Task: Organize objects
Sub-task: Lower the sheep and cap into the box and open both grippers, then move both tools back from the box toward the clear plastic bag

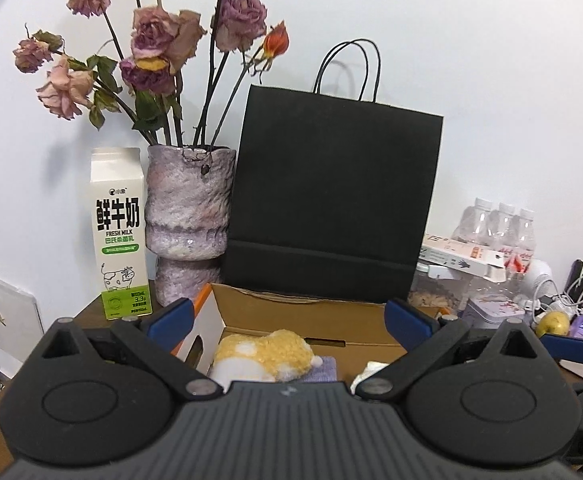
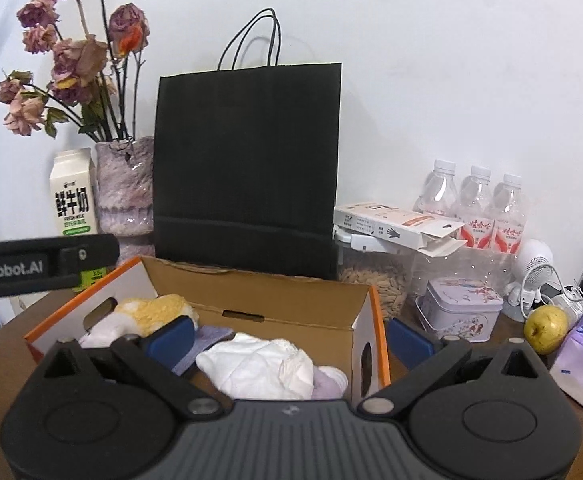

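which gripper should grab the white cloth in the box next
Probably right. The right gripper is open, with the white cloth between its fingers. The left gripper, also open, faces the yellow plush instead.

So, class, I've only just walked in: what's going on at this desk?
A person holds a pair of tongs in each hand over an open cardboard box. Both the left tongs and right tongs are open and hold nothing. The box already contains a yellow plush toy and a white cloth. A black paper bag stands behind it.
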Available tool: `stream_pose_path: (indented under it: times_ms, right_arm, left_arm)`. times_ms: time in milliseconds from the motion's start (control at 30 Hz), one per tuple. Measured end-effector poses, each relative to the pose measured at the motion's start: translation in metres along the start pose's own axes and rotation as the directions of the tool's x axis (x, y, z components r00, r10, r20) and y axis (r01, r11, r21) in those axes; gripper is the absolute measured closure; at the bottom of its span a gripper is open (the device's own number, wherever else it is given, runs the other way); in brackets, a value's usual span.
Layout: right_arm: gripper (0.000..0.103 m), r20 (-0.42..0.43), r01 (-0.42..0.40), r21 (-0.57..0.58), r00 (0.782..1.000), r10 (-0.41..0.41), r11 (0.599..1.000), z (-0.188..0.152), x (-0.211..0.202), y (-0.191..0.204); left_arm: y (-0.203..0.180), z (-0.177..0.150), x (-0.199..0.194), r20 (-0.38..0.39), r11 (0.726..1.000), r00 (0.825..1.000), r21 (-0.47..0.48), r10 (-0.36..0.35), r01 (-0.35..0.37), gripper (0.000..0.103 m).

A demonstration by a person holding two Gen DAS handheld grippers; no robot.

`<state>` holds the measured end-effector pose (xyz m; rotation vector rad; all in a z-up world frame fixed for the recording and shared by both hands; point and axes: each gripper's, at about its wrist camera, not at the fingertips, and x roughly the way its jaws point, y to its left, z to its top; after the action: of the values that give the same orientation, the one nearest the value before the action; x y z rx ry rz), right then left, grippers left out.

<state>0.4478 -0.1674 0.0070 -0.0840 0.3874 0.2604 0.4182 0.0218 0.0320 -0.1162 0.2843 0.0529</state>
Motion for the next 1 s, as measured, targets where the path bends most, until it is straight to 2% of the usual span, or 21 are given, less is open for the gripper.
stream_pose_path:
  times_ms: [567, 1000]
  right_arm:
    - [0.000, 0.045, 0.007, -0.028, 0.999, -0.005, 1.000, -0.039, -0.085, 0.000]
    - [0.000, -0.001, 0.000, -0.038, 1.000, 0.000, 0.999, -0.088, -0.130, 0.000]
  left_arm:
    - [0.000, -0.025, -0.073, -0.019, 1.000, 1.000, 0.028, -0.014, 0.014, 0.000]
    - [-0.001, -0.063, -0.109, -0.091, 0.997, 0.996, 0.074, -0.005, 0.012, 0.000]
